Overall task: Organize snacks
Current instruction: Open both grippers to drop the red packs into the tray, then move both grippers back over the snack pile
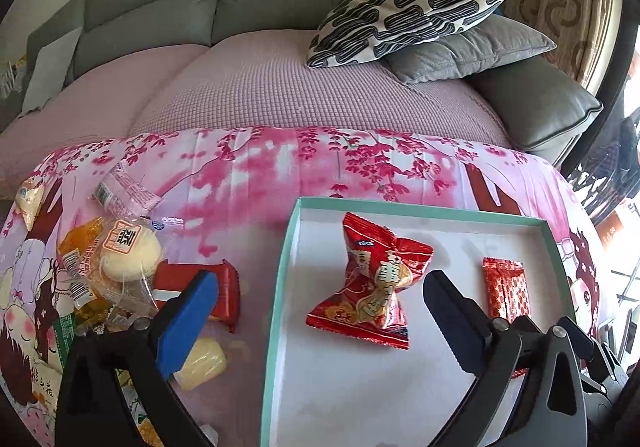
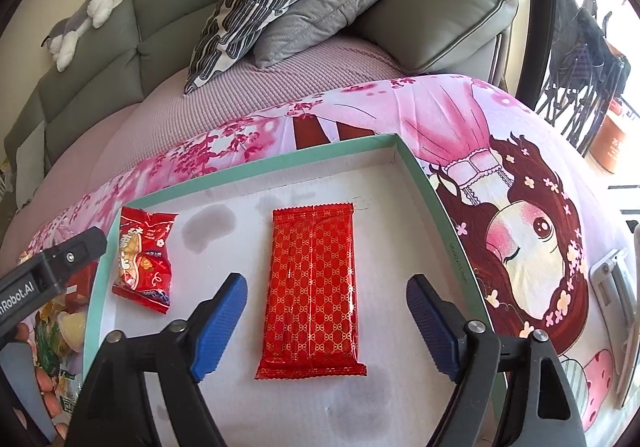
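Note:
A shallow box with a teal rim (image 1: 280,271) and white floor lies on the pink cloth; it also shows in the right wrist view (image 2: 256,171). Inside lie a crumpled red snack bag (image 1: 372,287) (image 2: 142,263) and a flat red patterned packet (image 1: 506,289) (image 2: 314,291). My left gripper (image 1: 320,307) is open and empty, its jaws straddling the box's left rim, with the red bag between them. My right gripper (image 2: 326,307) is open and empty over the box, one finger on each side of the flat packet. A pile of loose snacks (image 1: 124,259) lies left of the box.
The pile holds a round bun in clear wrap (image 1: 128,253), a red bar (image 1: 224,299), a pale yellow candy (image 1: 202,363) and a pink packet (image 1: 126,191). The left gripper's body (image 2: 52,271) shows at the right wrist view's left edge. A sofa with cushions (image 1: 412,15) stands behind.

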`<state>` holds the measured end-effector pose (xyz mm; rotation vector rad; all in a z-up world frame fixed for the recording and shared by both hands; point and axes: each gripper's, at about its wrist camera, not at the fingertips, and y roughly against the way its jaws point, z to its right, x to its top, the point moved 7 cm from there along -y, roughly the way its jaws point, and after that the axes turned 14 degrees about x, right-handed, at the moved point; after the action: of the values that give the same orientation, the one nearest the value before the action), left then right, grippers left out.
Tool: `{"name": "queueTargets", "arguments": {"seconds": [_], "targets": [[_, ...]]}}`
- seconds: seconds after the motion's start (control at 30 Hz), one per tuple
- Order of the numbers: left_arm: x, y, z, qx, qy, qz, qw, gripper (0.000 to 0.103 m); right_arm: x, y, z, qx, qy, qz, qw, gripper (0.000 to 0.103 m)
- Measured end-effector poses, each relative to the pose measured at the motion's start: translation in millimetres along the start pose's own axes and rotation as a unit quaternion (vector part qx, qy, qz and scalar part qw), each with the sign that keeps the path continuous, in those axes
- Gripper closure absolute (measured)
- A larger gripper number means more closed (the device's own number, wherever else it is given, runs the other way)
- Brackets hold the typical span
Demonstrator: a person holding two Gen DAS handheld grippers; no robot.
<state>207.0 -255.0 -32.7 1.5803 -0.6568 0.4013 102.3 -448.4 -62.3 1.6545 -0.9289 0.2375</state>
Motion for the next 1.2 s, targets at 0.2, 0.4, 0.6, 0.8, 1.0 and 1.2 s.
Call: {"name": "queueTargets", "arguments": {"seconds": [0.2, 0.4, 0.6, 0.8, 1.0, 1.2], "targets": [[0, -5, -9, 0.016, 0.013, 0.006, 0.9998, 0.001, 2, 3, 0, -0.002, 0.004, 0.012, 1.000, 0.000], [-2, -3, -14, 0.042, 0.013, 0.007, 0.9990, 0.001, 2, 5, -5, -0.009, 0.016, 0.004, 1.000, 0.000], [-6, 5, -24, 0.093, 0.007, 0.012, 0.9955, 0.001, 0, 10, -10, -0.006, 0.015, -0.010, 1.000, 0.000], [-17, 14, -34, 0.093, 0.006, 0.006, 0.9956, 0.001, -2, 15, -19, -0.021, 0.032, -0.023, 0.999, 0.000], [-36, 15, -61, 0.118, -0.009, -0.027, 0.9927, 0.001, -7, 17, -33, -0.024, 0.038, -0.036, 0.998, 0.000], [-50, 16, -108, 0.124, 0.009, -0.046, 0.9912, 0.001, -15, 8, -66, -0.015, 0.068, -0.051, 0.996, 0.000]]}}
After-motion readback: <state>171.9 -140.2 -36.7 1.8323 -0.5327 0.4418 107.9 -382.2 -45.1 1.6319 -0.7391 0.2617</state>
